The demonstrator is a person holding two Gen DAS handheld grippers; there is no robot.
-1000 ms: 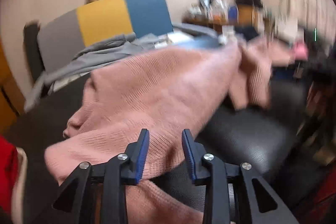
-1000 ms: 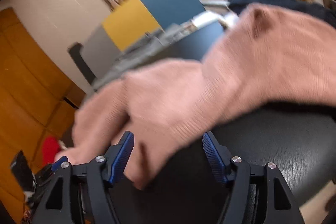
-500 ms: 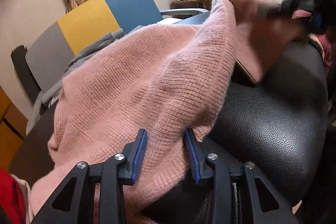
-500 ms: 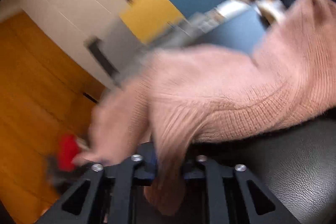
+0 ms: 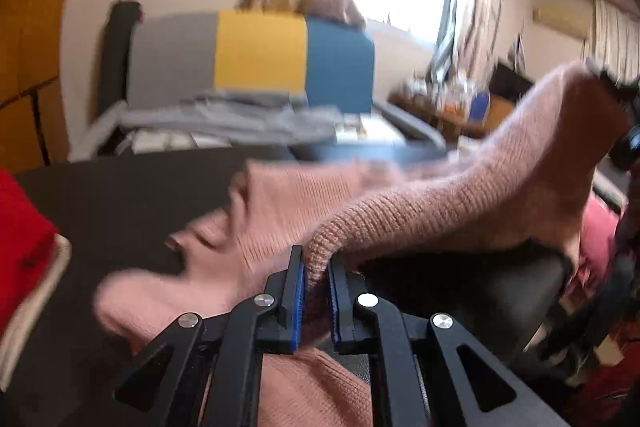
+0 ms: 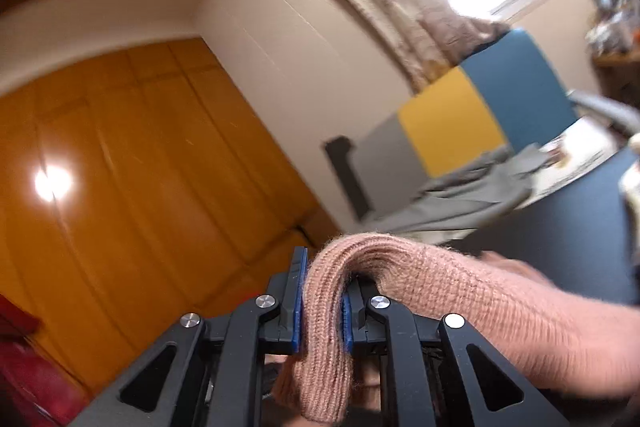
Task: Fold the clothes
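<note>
Pink sweater [image 5: 440,203] pinched at two spots: ribbed edge clamped in left tool [image 5: 314,297], another ribbed fold clamped in right tool [image 6: 322,311], both closed down to the thickness of the knit. In left view, rest of sweater sagging from the grip toward 10 o'clock onto the black surface [image 5: 120,195], with a raised span running toward 2 o'clock to a dark blurred shape, probably the other tool. In right view, fold draped over the pads, loose end hanging toward 6 o'clock, body of the knit trailing off toward 4 o'clock.

Judged step: lifting and stretching the sweater between two grips before laying it flat. For a clean result: keep both grips firm, draw apart evenly until the edge runs straight, avoid tugging hard since loose knit stretches and slips. Lift high enough to free the sagging part, then lower the far edge first and smooth toward the near side.

Farther out: grey cloth [image 5: 224,119] heaped at 11 o'clock before a grey, yellow and blue chair back [image 5: 256,51]; red item [image 5: 20,227] at 9 o'clock; orange doors [image 6: 120,167] filling left of right view.
</note>
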